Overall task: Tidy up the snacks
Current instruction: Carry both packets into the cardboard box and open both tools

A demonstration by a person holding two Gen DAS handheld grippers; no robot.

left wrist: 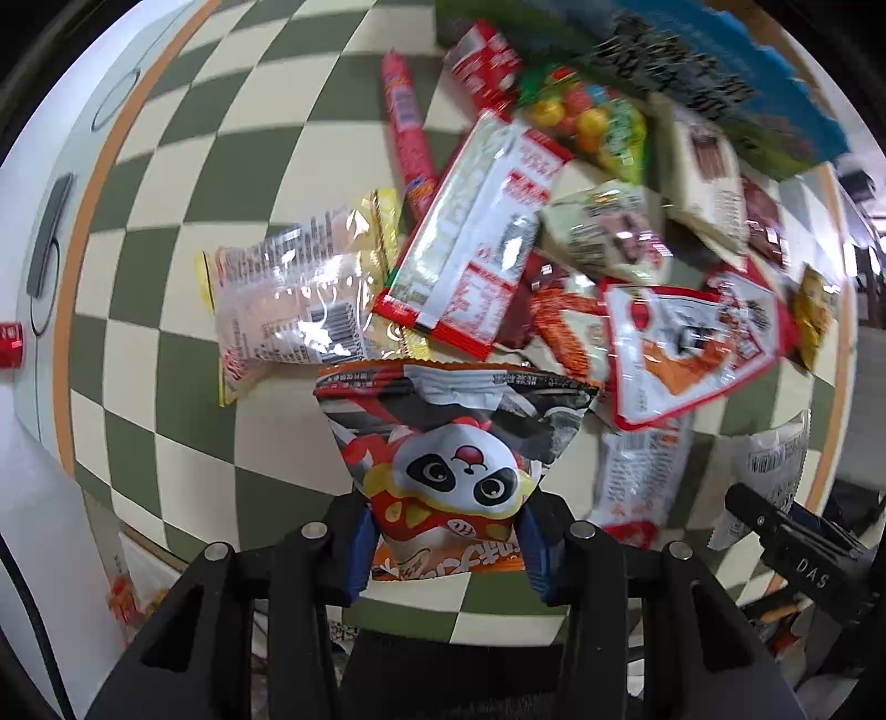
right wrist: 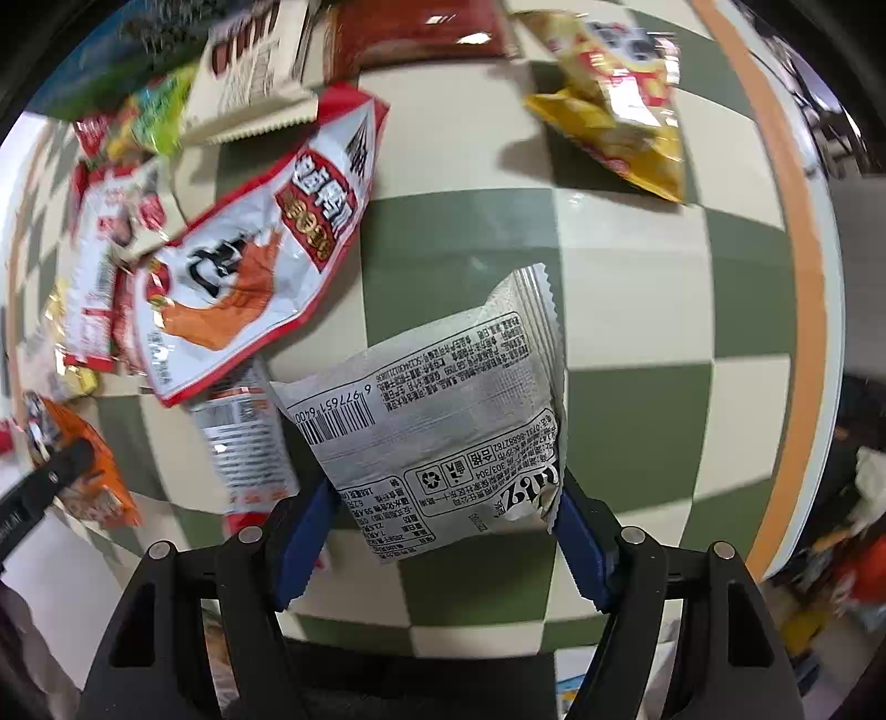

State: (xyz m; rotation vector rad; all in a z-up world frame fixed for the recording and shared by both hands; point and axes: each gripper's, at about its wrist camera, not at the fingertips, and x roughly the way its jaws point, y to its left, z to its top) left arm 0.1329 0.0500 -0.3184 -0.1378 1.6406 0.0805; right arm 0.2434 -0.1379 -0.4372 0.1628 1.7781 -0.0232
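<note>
Green-and-cream checkered surface (left wrist: 166, 288) with an orange band along its curved edge. Scattered across it, a loose heap of snack packets, many overlapping. In the left wrist view: clear wrapper with yellow ends (left wrist: 293, 310) on the left of the heap; long red sausage stick (left wrist: 407, 144) farther off; red-edged white packet (left wrist: 476, 238) leaning across the middle; bag of coloured sweets (left wrist: 587, 122) beyond; big blue-green bag (left wrist: 720, 77) at the far edge. In the right wrist view: red-and-white pouch with an orange claw picture (right wrist: 249, 260) left of centre; yellow crinkled bag (right wrist: 614, 105) apart at far right; dark red packet (right wrist: 421, 33) at the far edge.
</note>
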